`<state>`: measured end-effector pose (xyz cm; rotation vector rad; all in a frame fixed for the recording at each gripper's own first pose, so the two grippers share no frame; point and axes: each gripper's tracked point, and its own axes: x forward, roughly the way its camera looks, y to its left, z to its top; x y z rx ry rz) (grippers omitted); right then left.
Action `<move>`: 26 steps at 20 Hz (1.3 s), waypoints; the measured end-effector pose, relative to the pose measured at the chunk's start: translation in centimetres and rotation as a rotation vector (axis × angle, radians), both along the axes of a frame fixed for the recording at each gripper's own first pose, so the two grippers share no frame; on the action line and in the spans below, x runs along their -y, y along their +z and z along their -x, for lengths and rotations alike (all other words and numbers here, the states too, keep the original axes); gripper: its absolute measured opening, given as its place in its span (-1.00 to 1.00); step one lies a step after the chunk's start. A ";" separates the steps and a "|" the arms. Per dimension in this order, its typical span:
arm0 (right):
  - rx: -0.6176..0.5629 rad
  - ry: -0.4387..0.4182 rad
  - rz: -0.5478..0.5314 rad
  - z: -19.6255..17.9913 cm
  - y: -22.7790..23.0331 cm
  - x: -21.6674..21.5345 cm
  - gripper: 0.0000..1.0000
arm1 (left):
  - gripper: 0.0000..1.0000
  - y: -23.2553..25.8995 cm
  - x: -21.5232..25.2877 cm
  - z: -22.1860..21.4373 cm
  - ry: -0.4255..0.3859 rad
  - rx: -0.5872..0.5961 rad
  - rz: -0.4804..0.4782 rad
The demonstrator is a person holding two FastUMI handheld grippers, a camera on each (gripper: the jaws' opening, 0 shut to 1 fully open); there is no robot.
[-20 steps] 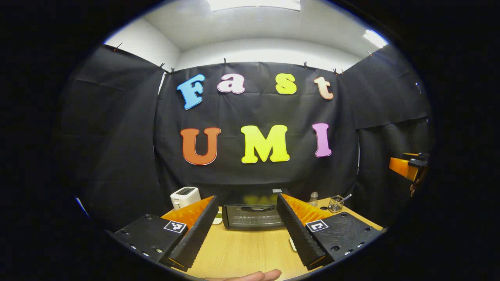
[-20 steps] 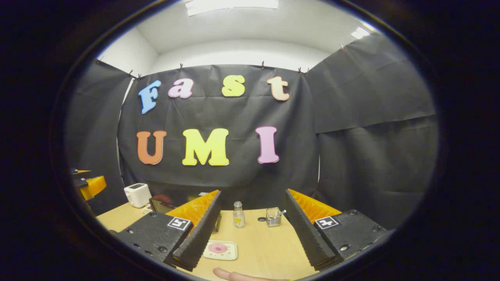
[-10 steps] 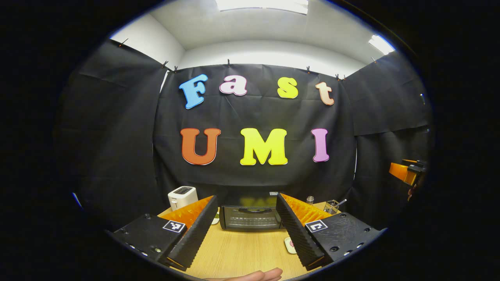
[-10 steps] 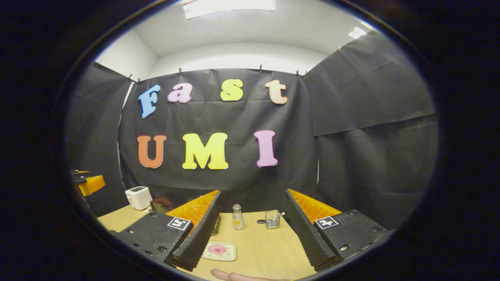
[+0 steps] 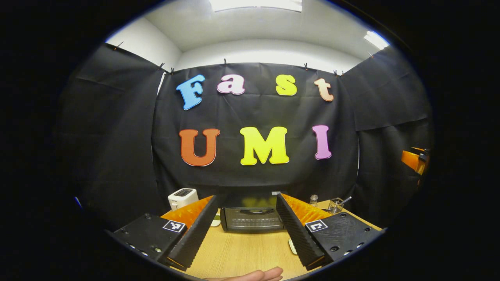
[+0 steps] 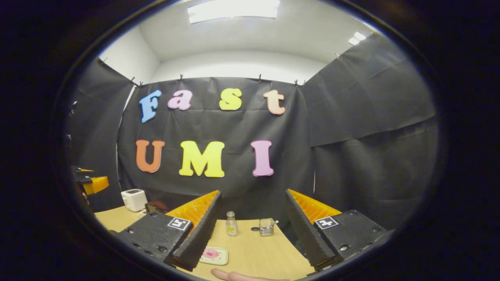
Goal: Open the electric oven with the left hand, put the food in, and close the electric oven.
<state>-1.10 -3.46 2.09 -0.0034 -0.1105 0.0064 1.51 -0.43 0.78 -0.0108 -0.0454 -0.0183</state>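
Observation:
The black electric oven stands at the table's far edge with its glass door closed. It sits straight ahead between the fingers of my left gripper, which is open, empty and well short of it. A pale plate carrying round pink food lies on the table by the left finger of my right gripper, also open and empty. The plate's edge peeks out beside the left gripper's right finger. The oven's corner shows behind the right gripper's left finger.
A white toaster stands left of the oven. To its right are a small glass bottle and a glass cup with a spoon. The wooden table is bare before the oven. A person's hand rests at the near edge.
The right gripper view has tipped up slightly, so the plate, bottle and cup sit lower in it. The left gripper view wobbled and returned; the oven stays closed.

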 end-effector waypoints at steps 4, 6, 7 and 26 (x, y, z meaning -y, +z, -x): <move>-0.008 -0.001 -0.020 -1.7 -1.2 0.8 0.92 | 0.90 -1.0 1.1 -2.9 -0.017 0.008 -0.007; -0.023 0.017 -0.036 -1.9 -2.1 0.6 0.93 | 0.91 -1.8 1.5 -5.4 -0.015 0.001 -0.015; -0.024 0.036 -0.046 -2.0 -2.3 0.3 0.93 | 0.90 -2.2 1.7 -6.8 -0.016 -0.003 -0.017; 0.010 -0.040 -0.021 -3.9 -4.0 7.1 0.92 | 0.94 -20.1 4.1 -29.0 -0.011 -0.441 0.002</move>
